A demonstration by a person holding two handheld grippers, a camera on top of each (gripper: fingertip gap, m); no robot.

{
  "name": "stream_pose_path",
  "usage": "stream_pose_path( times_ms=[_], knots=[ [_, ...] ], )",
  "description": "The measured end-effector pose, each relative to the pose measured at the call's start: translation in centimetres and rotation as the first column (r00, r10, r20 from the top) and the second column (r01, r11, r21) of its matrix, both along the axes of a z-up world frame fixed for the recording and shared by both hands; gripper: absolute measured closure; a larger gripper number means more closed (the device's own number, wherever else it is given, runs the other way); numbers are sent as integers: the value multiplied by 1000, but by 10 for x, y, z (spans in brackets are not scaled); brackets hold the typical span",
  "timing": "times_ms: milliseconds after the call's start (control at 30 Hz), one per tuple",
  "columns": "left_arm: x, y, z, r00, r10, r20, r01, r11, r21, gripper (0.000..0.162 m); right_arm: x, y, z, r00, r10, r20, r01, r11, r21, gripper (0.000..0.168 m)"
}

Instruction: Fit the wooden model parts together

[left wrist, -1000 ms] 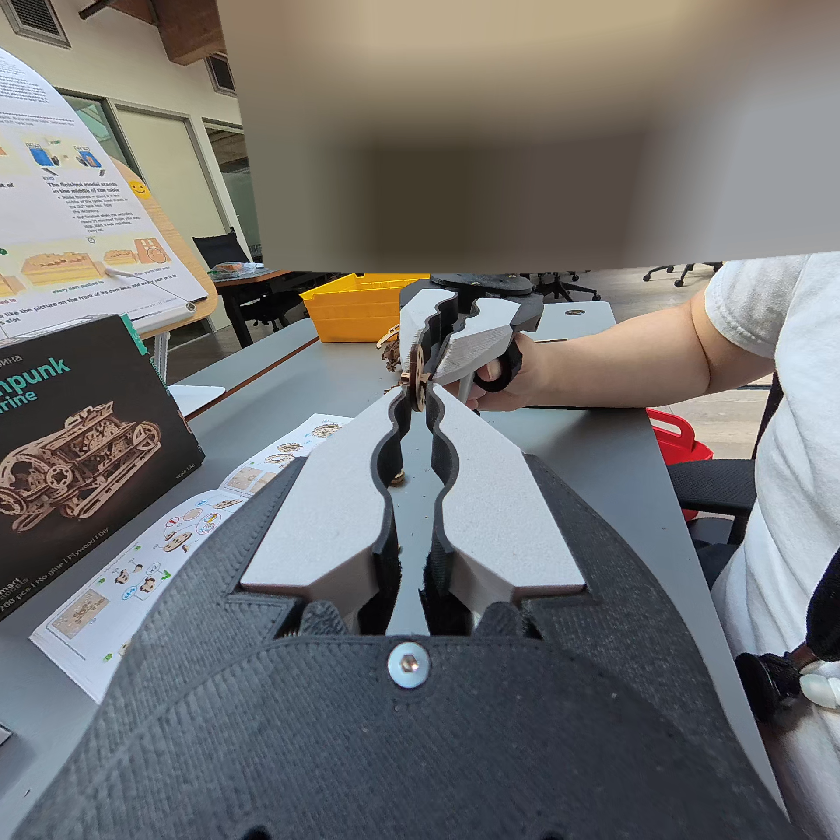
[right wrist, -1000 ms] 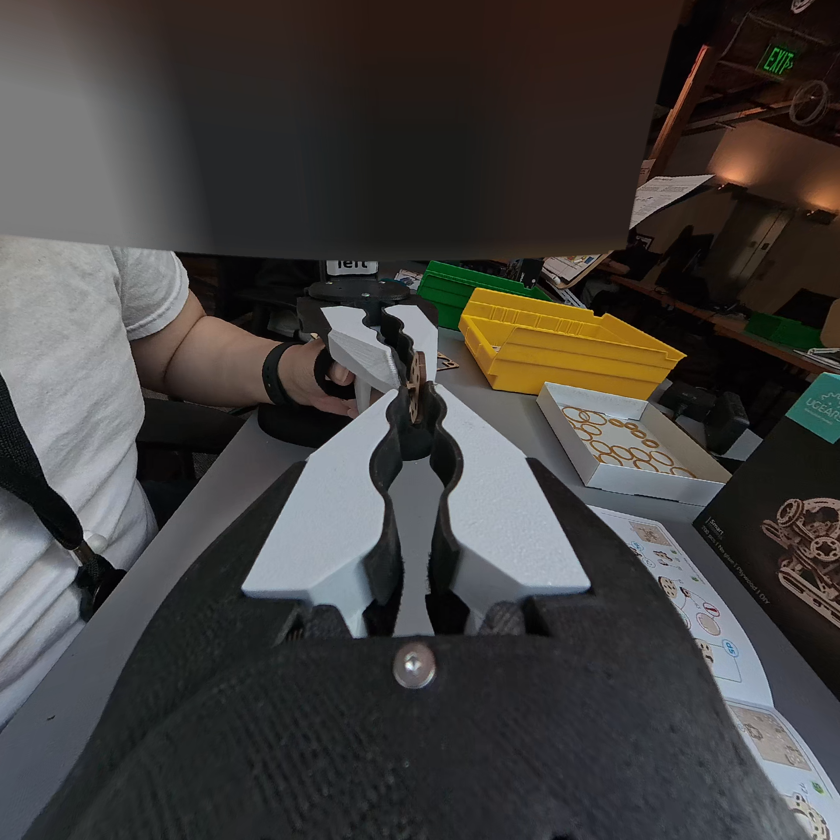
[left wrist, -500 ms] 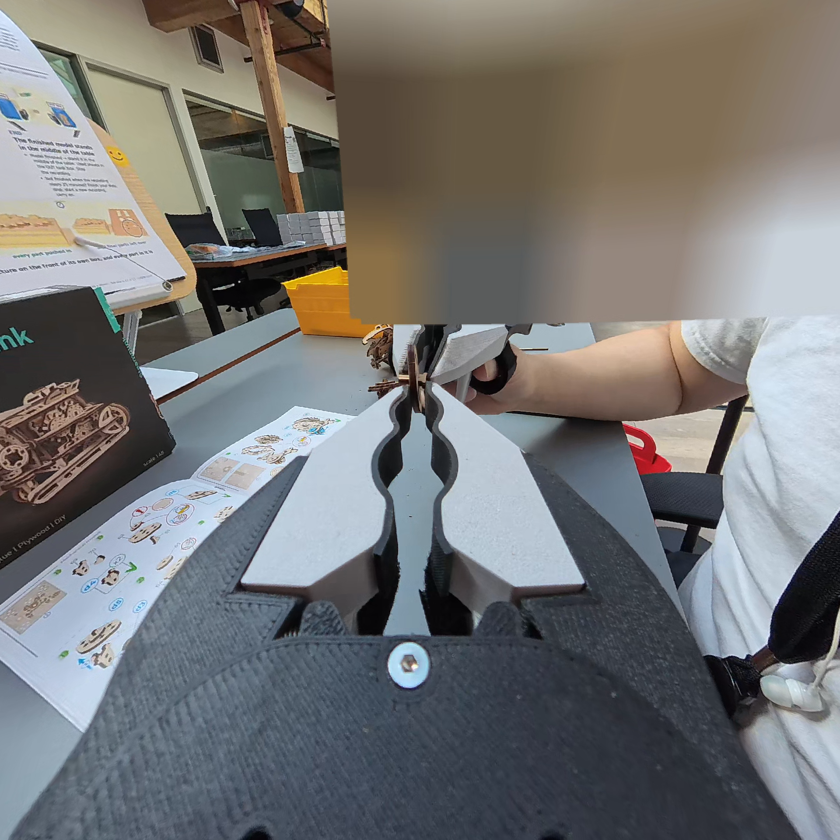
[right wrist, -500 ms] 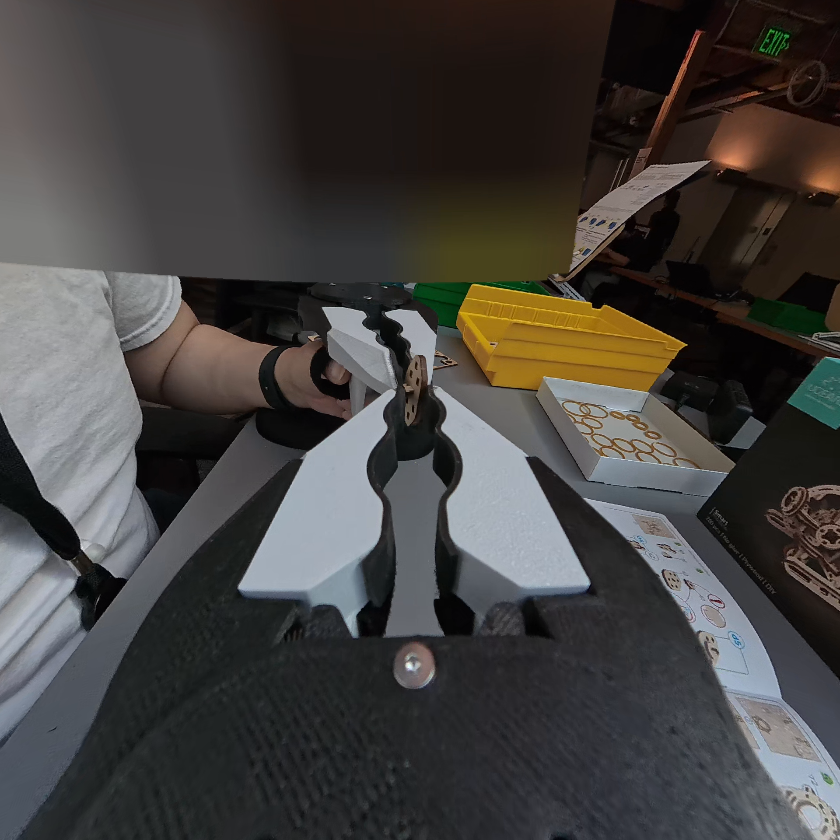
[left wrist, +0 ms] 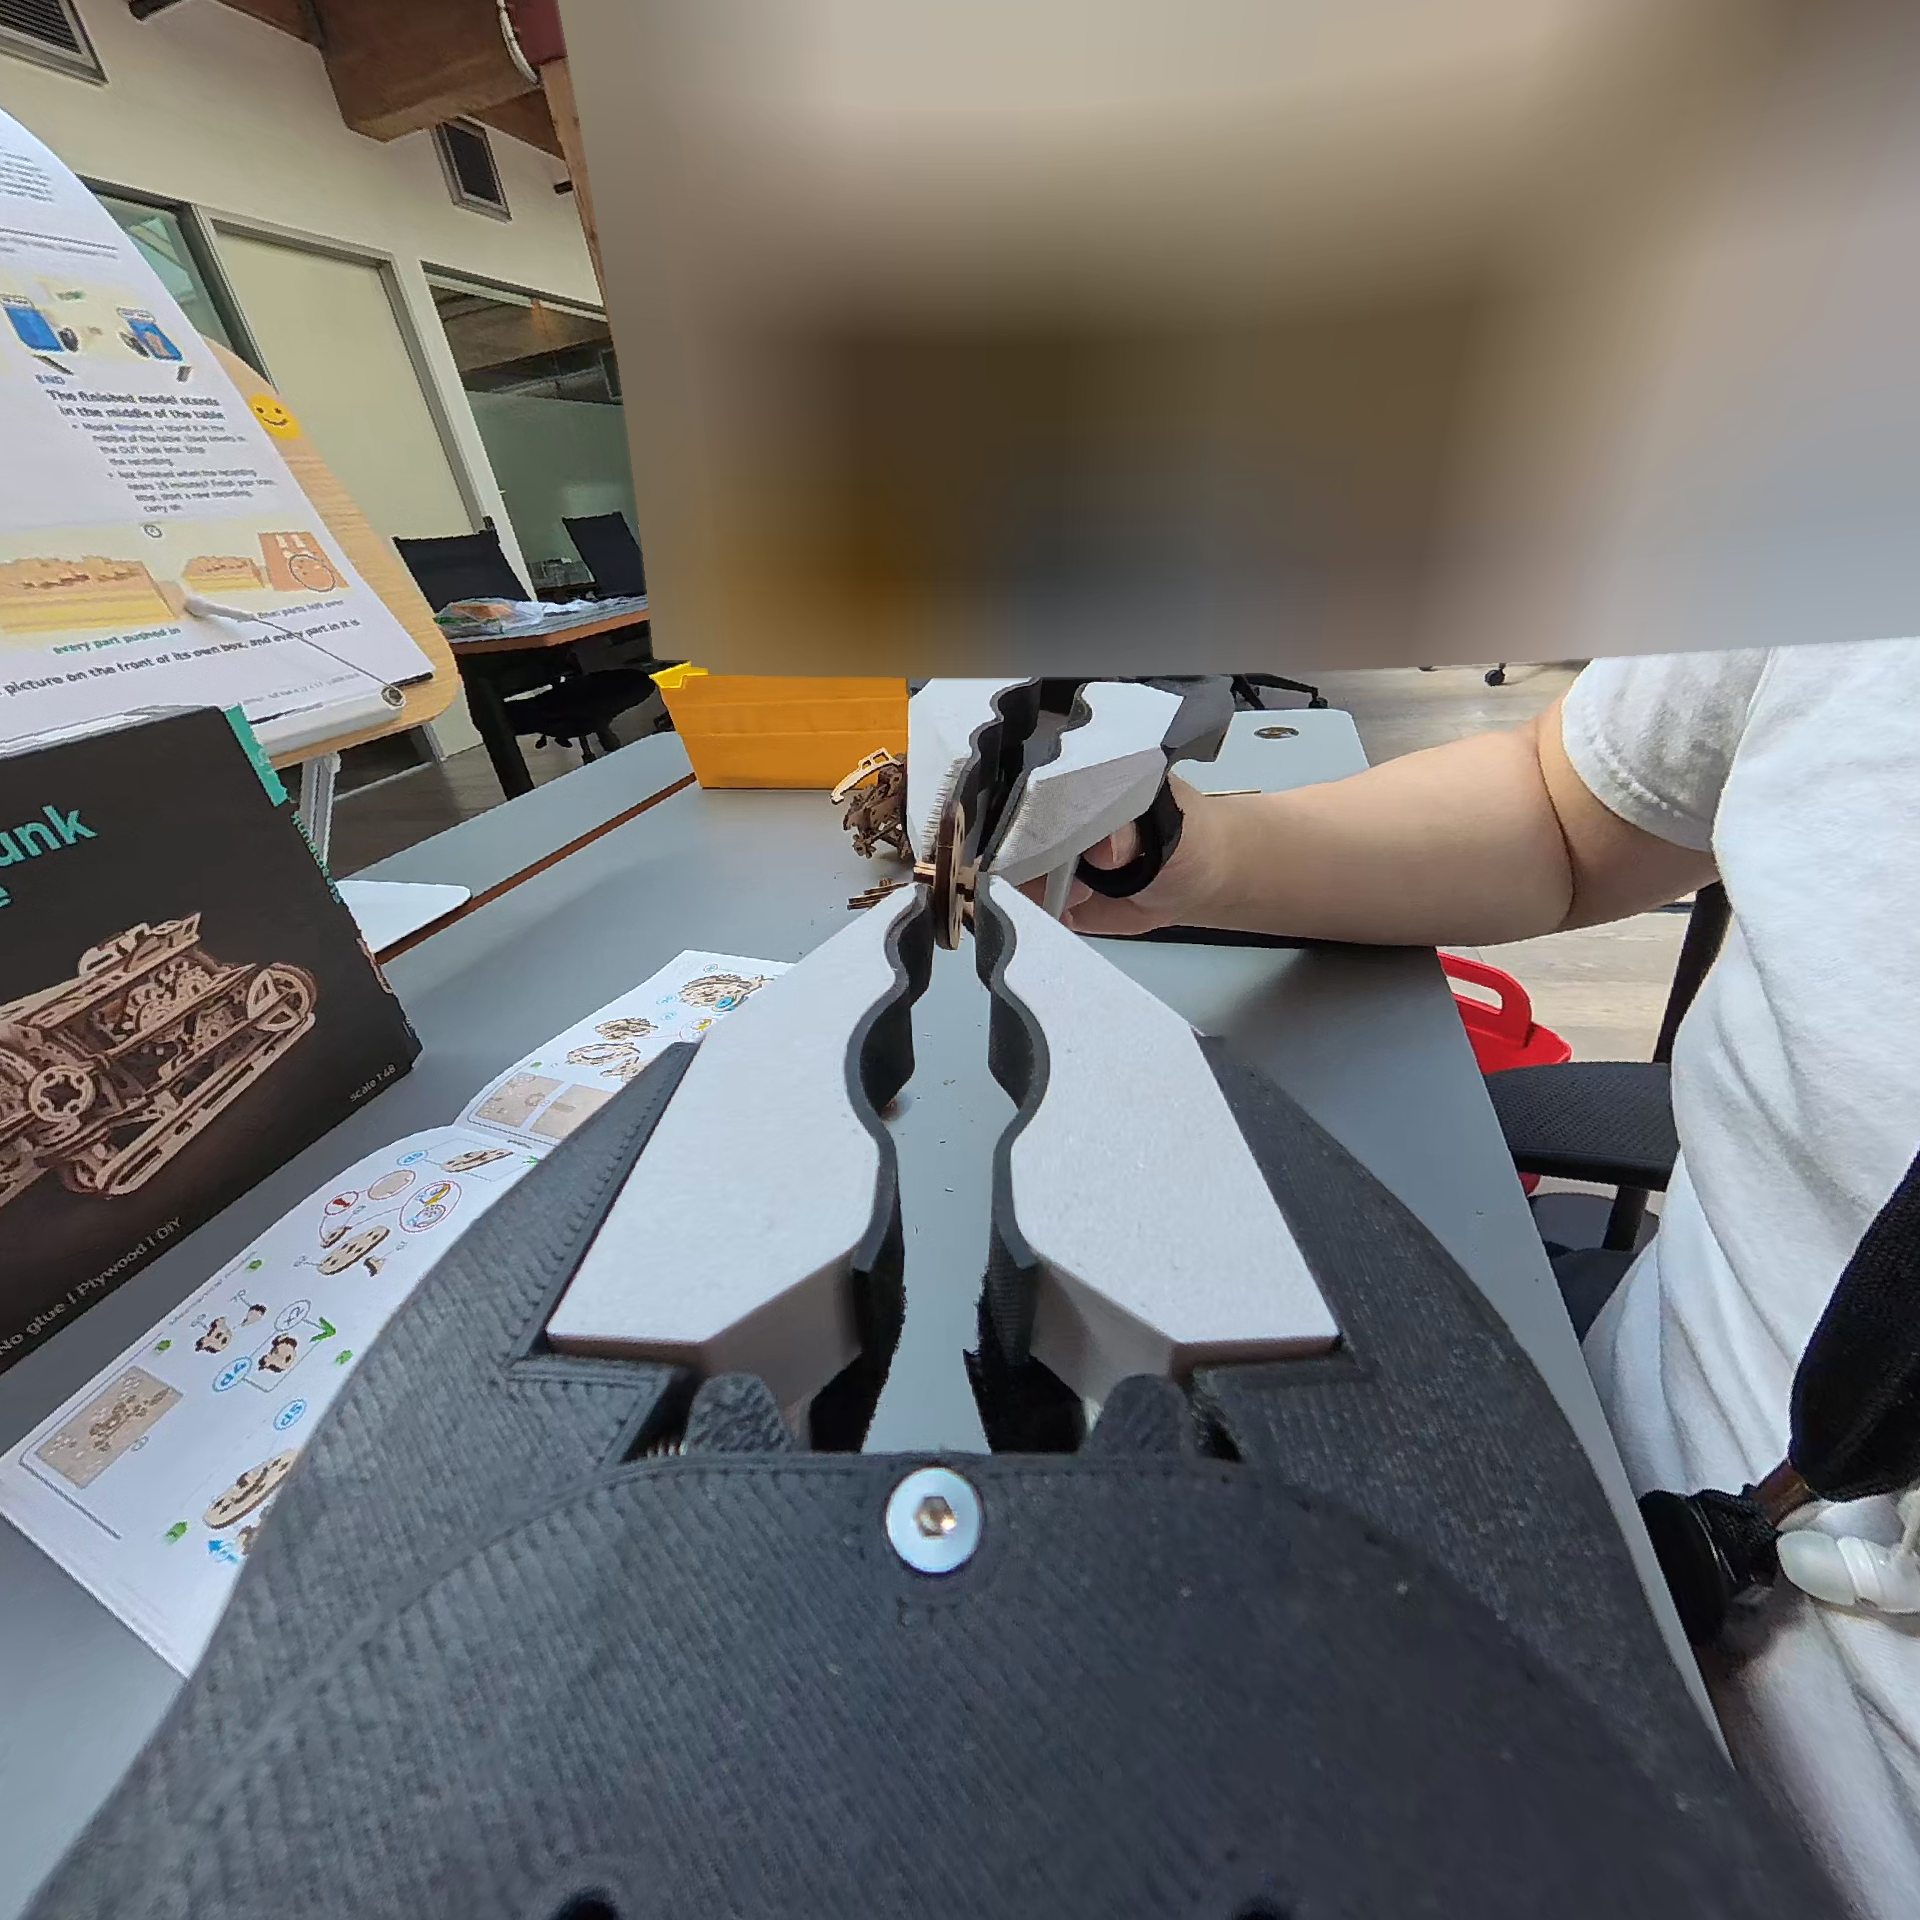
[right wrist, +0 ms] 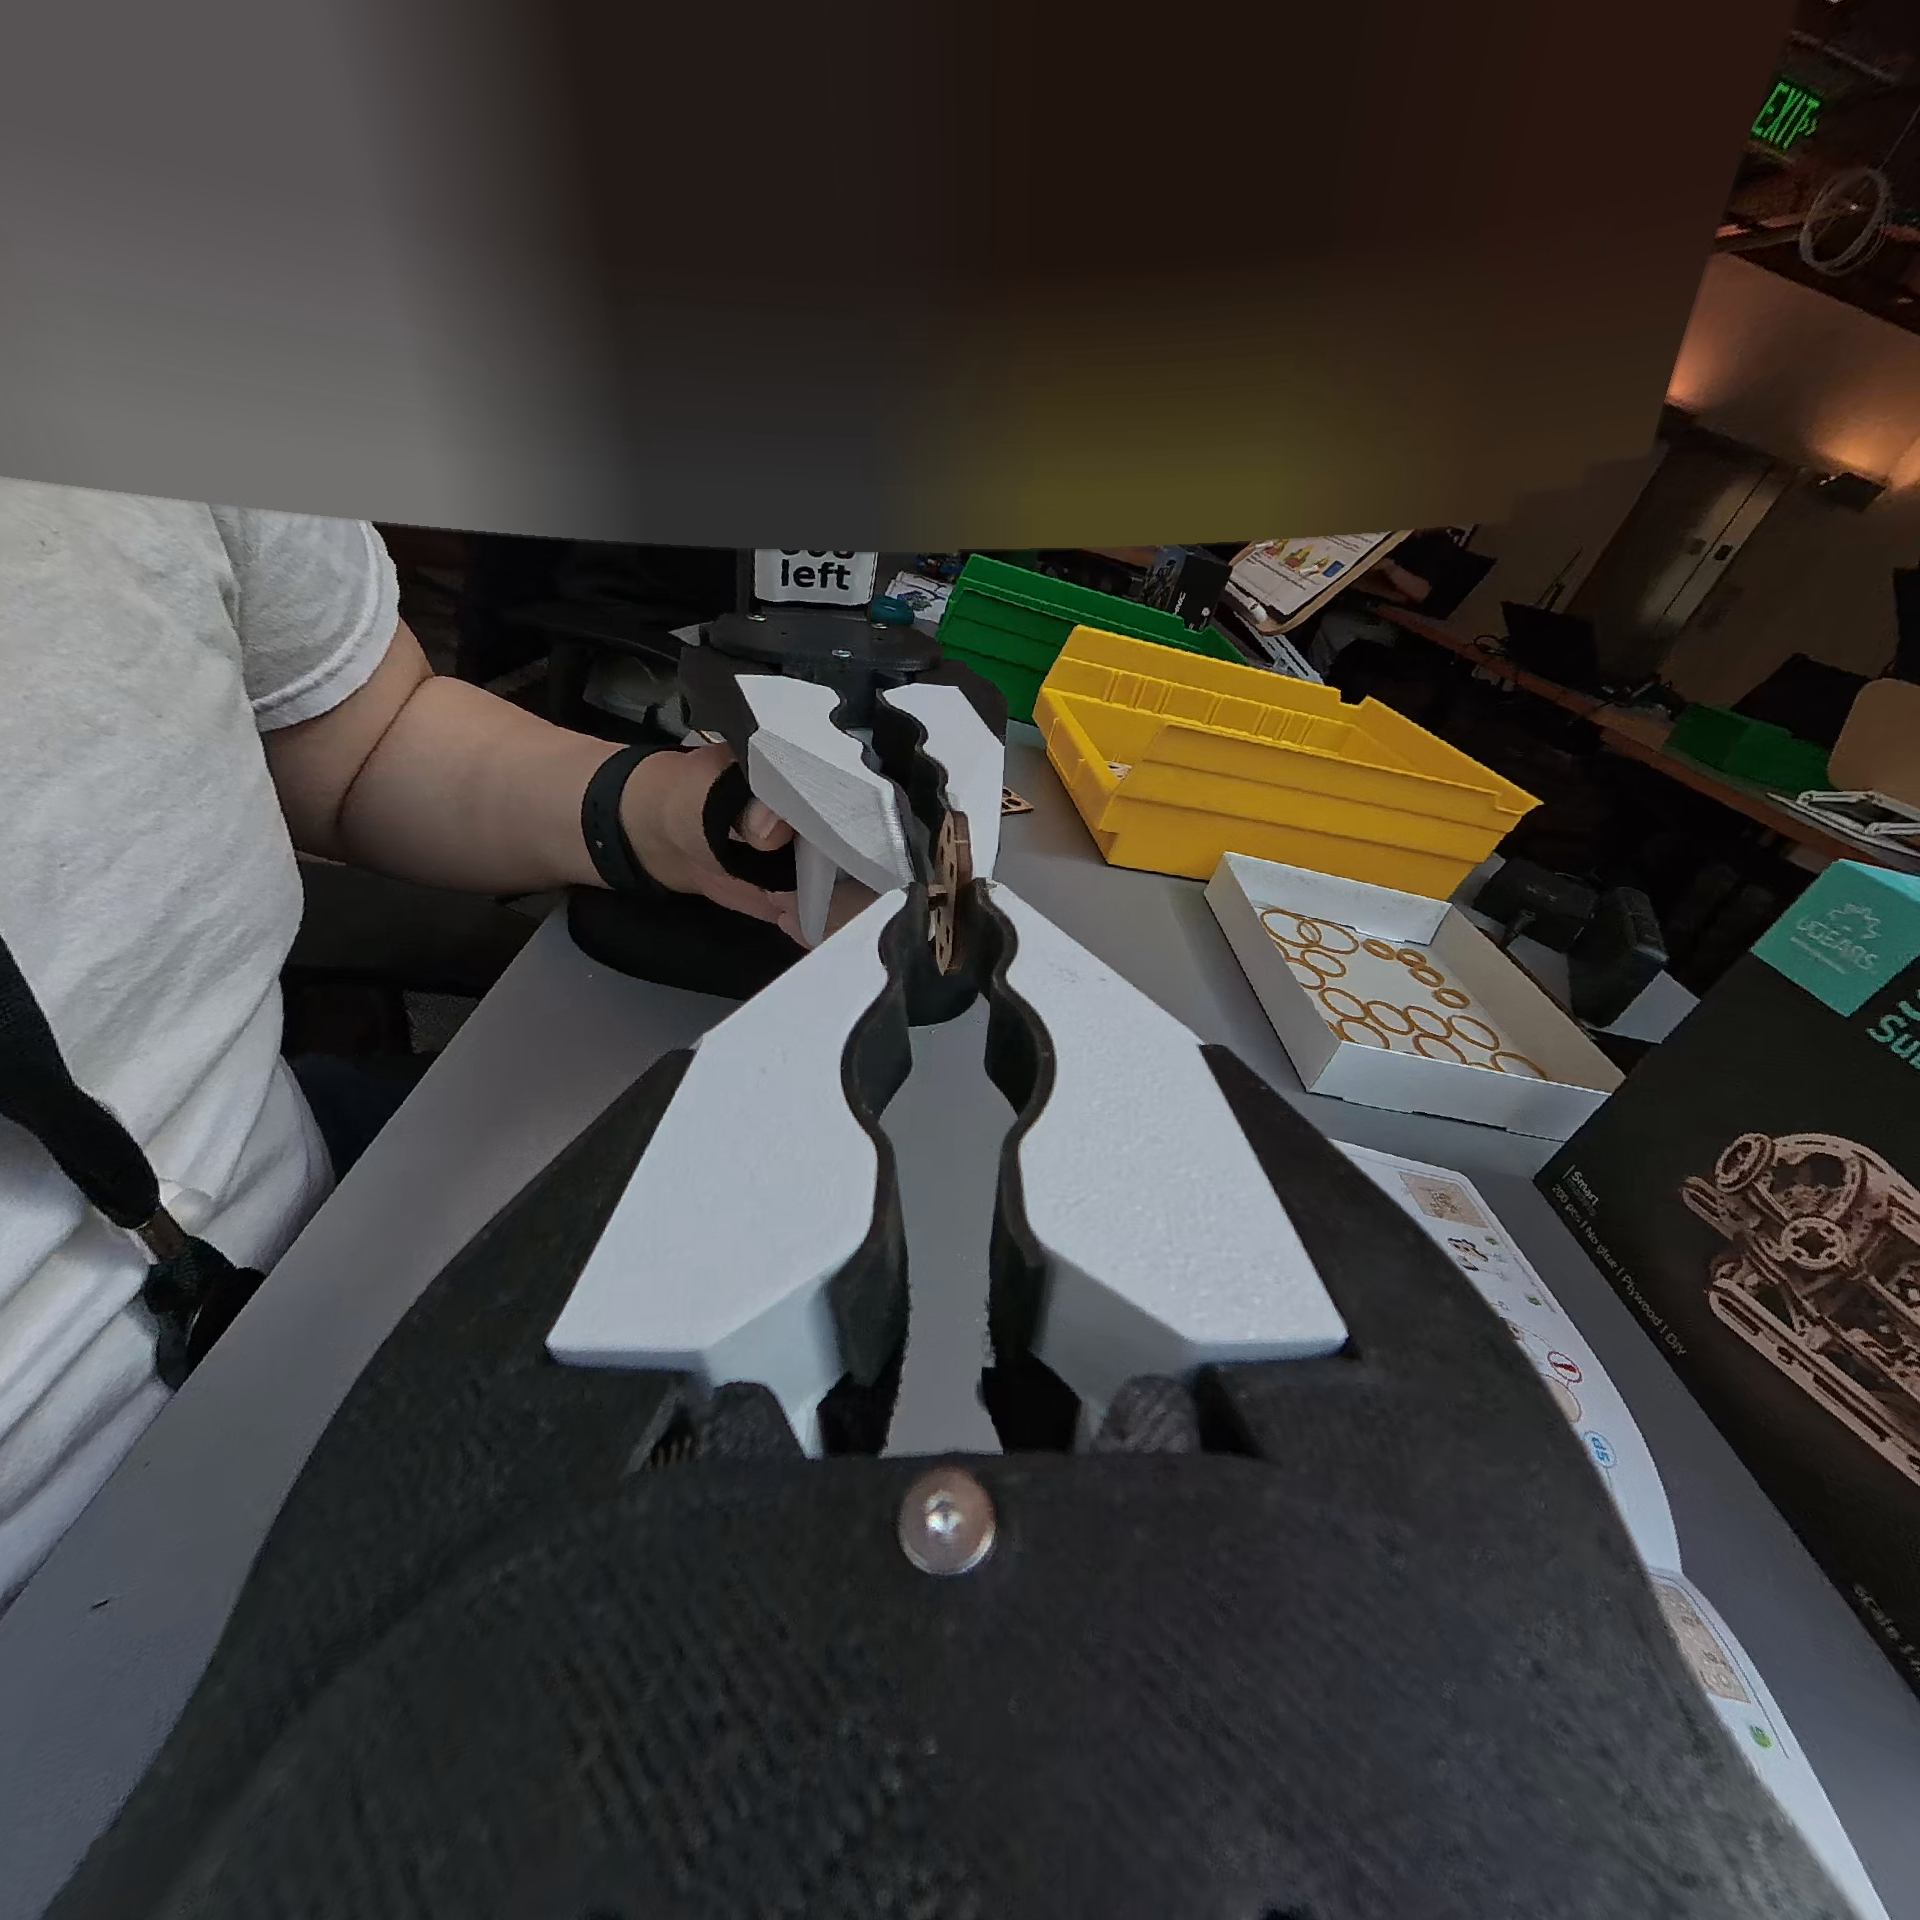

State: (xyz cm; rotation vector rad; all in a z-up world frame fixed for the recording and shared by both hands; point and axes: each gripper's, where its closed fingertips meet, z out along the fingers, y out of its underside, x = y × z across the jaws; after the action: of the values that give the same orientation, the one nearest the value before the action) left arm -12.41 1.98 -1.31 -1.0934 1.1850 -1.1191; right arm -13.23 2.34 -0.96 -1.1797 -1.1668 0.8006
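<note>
wooden disc [left wrist: 948, 871] raw laser-cut ply, matt | yellow bin [right wrist: 1268, 767] glossy plastic | table [left wrist: 1320, 1029] smooth matt grey | booklet [left wrist: 312, 1340] paper

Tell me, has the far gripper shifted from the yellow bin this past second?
No. The left gripper stays just left of the yellow bin, gripping a wooden disc.

Left tool [left wrist: 948, 914] clamped on wooden disc [left wrist: 948, 878], tip to tip with right tool [left wrist: 987, 831], above grey worktop [left wrist: 1299, 1029].
</note>
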Motion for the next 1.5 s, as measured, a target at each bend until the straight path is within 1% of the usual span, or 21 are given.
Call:
stream_pose_path(
  times_ms=[133,333,500,533,567,600,633,700,733,800,833,867,900,967,1067,1200,1267,1333,1400,1433,1500],
  knots=[
    [-1,-3,2,1000,-2,1,2,1000,28,157,-1,-4,2,1000,-20,18,19,998,67,161],
    [-2,-3,4,1000,24,9,-24,998,56,157,-1,-4,3,998,-65,23,62,991,115,162],
    [-2,0,4,1000,-4,24,4,1000,2,155,-1,-2,4,997,-77,29,72,984,164,161],
    [-3,1,5,1000,-8,30,9,1000,-28,154,0,-1,5,994,-102,35,92,971,219,161],
    [-4,6,8,999,0,43,2,998,-65,147,2,1,5,987,-146,60,122,947,296,161],
    [-9,12,11,998,9,67,-1,993,-115,139,5,4,4,975,-203,93,153,909,389,160],
    [-14,17,15,995,2,95,14,985,-175,139,9,7,3,956,-270,113,184,855,485,160],
    [-22,25,17,989,-39,140,85,938,-336,142,12,10,0,918,-372,137,206,743,637,161],
    [-23,26,13,986,-82,144,136,893,-429,143,13,11,-3,899,-412,149,203,693,691,161],
    [-19,21,8,963,-205,174,269,755,-598,145,10,10,-6,878,-452,159,179,618,766,161],
    [-16,19,6,948,-250,196,316,687,-654,146,9,10,-7,868,-471,157,175,585,792,161],
    [-12,17,2,940,-278,199,335,638,-693,146,9,11,-8,858,-489,159,165,555,815,161],
    [-8,14,-3,937,-299,182,335,613,-716,146,9,11,-9,849,-504,161,153,526,837,161],
    [-1,8,-13,933,-334,134,318,593,-740,147,8,11,-13,833,-526,173,117,473,873,161],
    [1,3,-12,907,-378,184,368,505,-780,155,4,10,-19,816,-549,180,69,402,913,161],
    [-2,3,-12,890,-394,228,398,432,-809,154,3,10,-21,808,-562,178,44,359,932,160],
    [-2,7,-13,897,-378,230,388,420,-821,150,2,8,-21,808,-563,173,29,332,943,160],
    [-3,10,-16,905,-364,220,370,418,-830,156,0,7,-22,802,-571,175,13,310,951,160],
    [-3,13,-21,915,-354,193,339,415,-844,159,0,12,-27,791,-579,196,4,325,946,160],
    [-4,15,-24,919,-349,181,326,421,-846,162,-1,12,-29,802,-562,203,6,348,938,160],
    [-5,18,-28,930,-333,156,298,433,-851,162,-2,15,-33,812,-535,232,21,423,906,159]
  ],
)
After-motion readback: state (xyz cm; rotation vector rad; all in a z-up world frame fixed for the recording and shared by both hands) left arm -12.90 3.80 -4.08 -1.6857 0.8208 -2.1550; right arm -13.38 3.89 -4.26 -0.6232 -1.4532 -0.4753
